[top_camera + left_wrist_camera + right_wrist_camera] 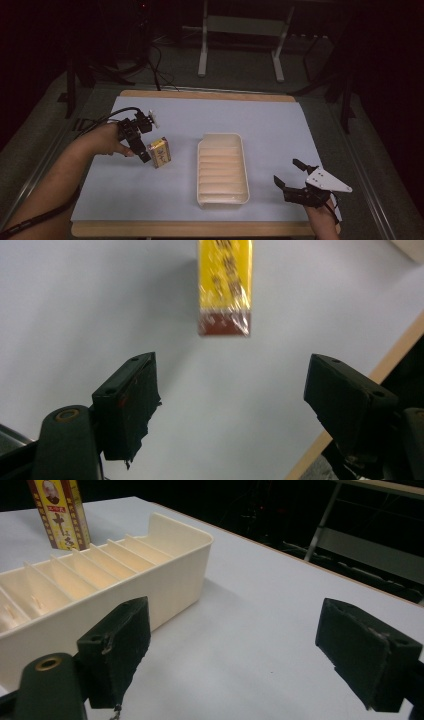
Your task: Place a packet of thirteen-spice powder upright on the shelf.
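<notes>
right tongs resting gaping, empty | left tongs gaping, empty beside yellow box | step: approaching box | next: closing on it, carrying to divided tray

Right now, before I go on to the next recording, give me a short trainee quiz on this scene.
1. True or false: the left gripper grips the yellow box.
2. Which thing lies between the two grippers? A) the divided white tray B) a metal bowl C) a folded cloth
3. Fill in: the right gripper holds its jaws ____ above the pale blue mat.

Key
1. False: the left gripper view shows the box standing ahead of the open jaws, apart from both pads.
2. A
3. open, nothing between them
</notes>
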A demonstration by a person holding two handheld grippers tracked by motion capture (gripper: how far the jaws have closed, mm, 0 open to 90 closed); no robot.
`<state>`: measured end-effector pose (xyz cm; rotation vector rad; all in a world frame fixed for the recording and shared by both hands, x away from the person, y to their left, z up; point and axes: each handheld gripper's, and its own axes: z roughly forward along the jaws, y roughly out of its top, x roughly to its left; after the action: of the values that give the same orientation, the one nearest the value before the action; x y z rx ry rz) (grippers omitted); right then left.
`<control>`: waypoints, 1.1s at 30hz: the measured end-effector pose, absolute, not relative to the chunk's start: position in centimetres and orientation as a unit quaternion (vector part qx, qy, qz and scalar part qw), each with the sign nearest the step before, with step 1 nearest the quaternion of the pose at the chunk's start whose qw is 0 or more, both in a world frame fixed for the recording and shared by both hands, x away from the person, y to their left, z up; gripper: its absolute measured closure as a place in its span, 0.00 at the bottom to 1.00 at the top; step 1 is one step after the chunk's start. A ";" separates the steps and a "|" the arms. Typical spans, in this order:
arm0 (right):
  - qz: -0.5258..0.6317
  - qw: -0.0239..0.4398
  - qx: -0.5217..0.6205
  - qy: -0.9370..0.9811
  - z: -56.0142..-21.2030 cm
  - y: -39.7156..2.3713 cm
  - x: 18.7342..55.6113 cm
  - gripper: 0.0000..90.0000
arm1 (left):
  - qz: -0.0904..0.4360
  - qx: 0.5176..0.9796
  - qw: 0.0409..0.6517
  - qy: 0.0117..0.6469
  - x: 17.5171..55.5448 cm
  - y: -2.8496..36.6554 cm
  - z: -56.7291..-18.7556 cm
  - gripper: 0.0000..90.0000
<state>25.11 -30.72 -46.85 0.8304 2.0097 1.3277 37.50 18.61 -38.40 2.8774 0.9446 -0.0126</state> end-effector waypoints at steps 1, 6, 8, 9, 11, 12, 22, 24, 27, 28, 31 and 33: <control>0.498 0.292 0.311 0.755 -46.9 -30.7 25.1 0.16 | -0.006 0.951 0.058 0.305 37.6 18.5 -38.3 0.25; 0.496 0.288 0.313 0.757 -47.0 -30.8 25.2 0.16 | 0.003 0.951 0.064 0.304 38.6 17.7 -38.0 0.25; 0.496 0.288 0.311 0.758 -47.0 -30.8 25.2 0.16 | 0.004 0.950 0.065 0.304 38.9 17.3 -38.0 0.25; 0.496 0.287 0.310 0.758 -47.0 -30.7 25.2 0.16 | 0.006 0.951 0.067 0.303 39.1 17.2 -38.0 0.25; 0.498 0.285 0.309 0.758 -47.0 -30.8 25.2 0.16 | 0.005 0.951 0.075 0.300 39.4 16.9 -38.1 0.25; 0.498 0.285 0.309 0.758 -47.0 -30.8 25.2 0.16 | 0.005 0.951 0.075 0.300 39.4 16.9 -38.1 0.27; 0.495 0.280 0.308 0.762 -47.2 -30.7 25.2 0.16 | -0.012 0.957 0.056 0.284 40.3 16.4 -40.0 0.38; 0.495 0.280 0.306 0.763 -47.2 -30.7 25.2 0.16 | -0.015 0.957 0.055 0.283 40.3 16.3 -40.3 0.44; 0.493 0.281 0.304 0.766 -47.2 -30.6 25.1 0.16 | -0.011 0.956 0.051 0.290 40.3 16.2 -40.8 0.44; 0.493 0.281 0.304 0.766 -47.2 -30.6 25.1 0.16 | -0.011 0.956 0.051 0.290 40.3 16.2 -40.8 0.44; 0.492 0.280 0.302 0.767 -47.2 -30.6 25.1 0.16 | -0.011 0.957 0.050 0.287 40.2 16.2 -41.0 0.46; 0.491 0.280 0.302 0.767 -47.2 -30.6 25.2 0.16 | -0.010 0.957 0.048 0.286 40.2 16.3 -41.2 0.50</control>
<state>25.15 -30.59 -47.21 0.8108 2.0583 1.3177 40.23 16.26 -41.16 2.9177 0.8723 -0.0306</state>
